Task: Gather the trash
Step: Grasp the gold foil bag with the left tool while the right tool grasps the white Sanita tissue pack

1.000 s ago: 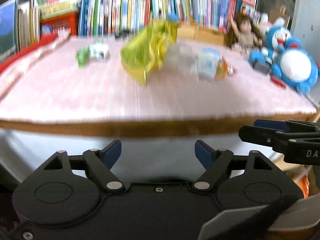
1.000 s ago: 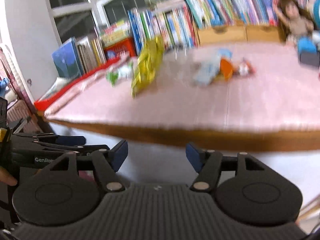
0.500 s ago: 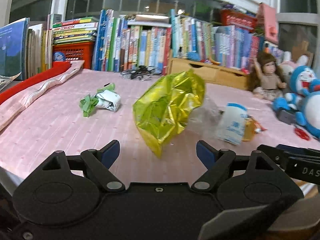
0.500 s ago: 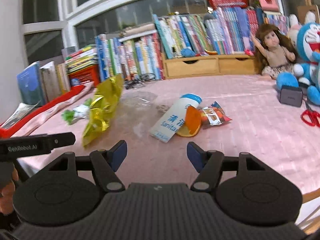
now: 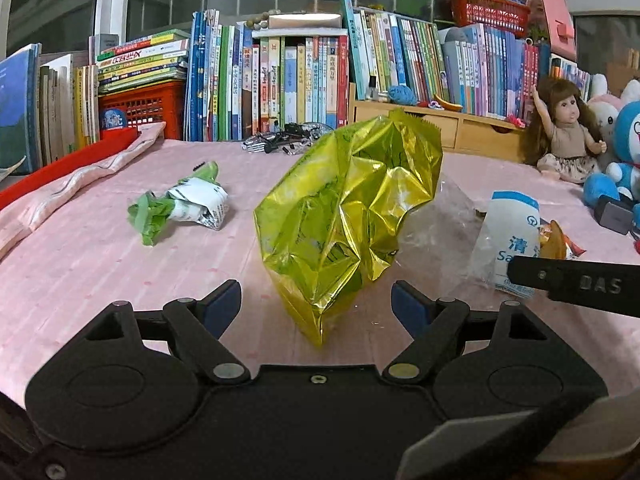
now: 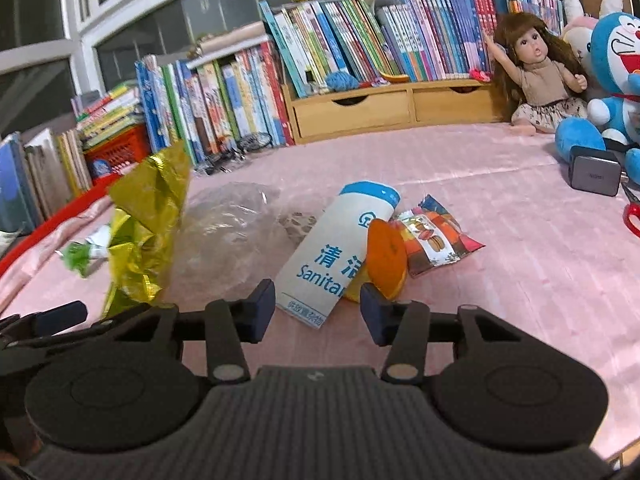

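Note:
A crumpled yellow foil bag (image 5: 348, 216) stands on the pink table cover (image 5: 80, 272). Its lower tip sits between the fingers of my left gripper (image 5: 317, 308), which is open and not touching it. A green-and-white wrapper (image 5: 184, 208) lies to its left, and a clear plastic bag (image 5: 440, 224) lies to its right. My right gripper (image 6: 318, 306) has closing jaws. The near end of a white-and-blue sanitary bag (image 6: 340, 248) lies between them, and the pads are not pressing on it. An orange peel (image 6: 386, 260) and a snack packet (image 6: 436, 240) lie beside that bag.
Books (image 5: 304, 76), a red basket (image 5: 140, 108) and a wooden drawer box (image 6: 392, 108) line the back. A doll (image 6: 536, 76), a blue plush toy (image 6: 612, 80), a grey cube (image 6: 594, 176) and red scissors (image 6: 632, 216) sit at the right. A folded pink cloth (image 5: 80, 180) lies at the left.
Both grippers have moved forward from off the table's front edge to over the table, close to the trash. The right jaws have narrowed around the sanitary bag's end.

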`<action>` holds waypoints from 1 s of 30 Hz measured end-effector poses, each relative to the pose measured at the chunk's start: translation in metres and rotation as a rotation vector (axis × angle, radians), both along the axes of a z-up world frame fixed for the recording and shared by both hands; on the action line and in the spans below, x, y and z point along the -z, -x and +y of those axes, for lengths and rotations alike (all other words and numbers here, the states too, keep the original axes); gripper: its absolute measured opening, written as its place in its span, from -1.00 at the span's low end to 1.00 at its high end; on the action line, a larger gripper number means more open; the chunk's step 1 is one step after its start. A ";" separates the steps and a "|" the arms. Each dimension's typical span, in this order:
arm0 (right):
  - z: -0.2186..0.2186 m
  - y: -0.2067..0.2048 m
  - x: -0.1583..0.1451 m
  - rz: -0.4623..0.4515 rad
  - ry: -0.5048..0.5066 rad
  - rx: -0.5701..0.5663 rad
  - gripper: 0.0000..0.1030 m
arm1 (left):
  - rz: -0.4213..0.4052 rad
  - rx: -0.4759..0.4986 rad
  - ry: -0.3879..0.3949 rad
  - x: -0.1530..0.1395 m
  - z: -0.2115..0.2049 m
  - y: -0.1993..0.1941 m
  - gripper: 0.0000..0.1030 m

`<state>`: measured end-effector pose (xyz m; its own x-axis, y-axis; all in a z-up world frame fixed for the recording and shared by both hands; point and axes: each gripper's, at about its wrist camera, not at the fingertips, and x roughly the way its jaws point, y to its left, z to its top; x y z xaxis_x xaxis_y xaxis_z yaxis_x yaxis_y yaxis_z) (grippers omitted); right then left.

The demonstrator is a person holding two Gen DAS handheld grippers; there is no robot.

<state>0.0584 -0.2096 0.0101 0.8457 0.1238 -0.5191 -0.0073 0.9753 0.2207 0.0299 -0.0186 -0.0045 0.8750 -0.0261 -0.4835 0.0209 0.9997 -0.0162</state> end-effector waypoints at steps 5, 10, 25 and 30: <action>0.001 -0.019 0.002 0.038 0.003 0.020 0.35 | 0.000 0.010 0.000 0.004 -0.002 -0.008 0.38; 0.005 -0.033 0.001 0.055 0.017 0.031 0.46 | -0.002 0.023 0.000 0.003 -0.003 -0.011 0.07; -0.002 -0.020 -0.007 -0.031 -0.010 0.028 -0.57 | -0.140 0.020 -0.027 -0.022 0.003 0.026 -0.02; 0.000 -0.003 -0.016 -0.073 0.007 -0.012 -0.72 | -0.155 0.019 0.002 -0.031 0.009 0.047 -0.02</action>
<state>0.0618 -0.2099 0.0266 0.8798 0.1311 -0.4569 -0.0352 0.9766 0.2123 -0.0174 -0.0098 0.0266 0.9385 -0.0441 -0.3426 0.0422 0.9990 -0.0129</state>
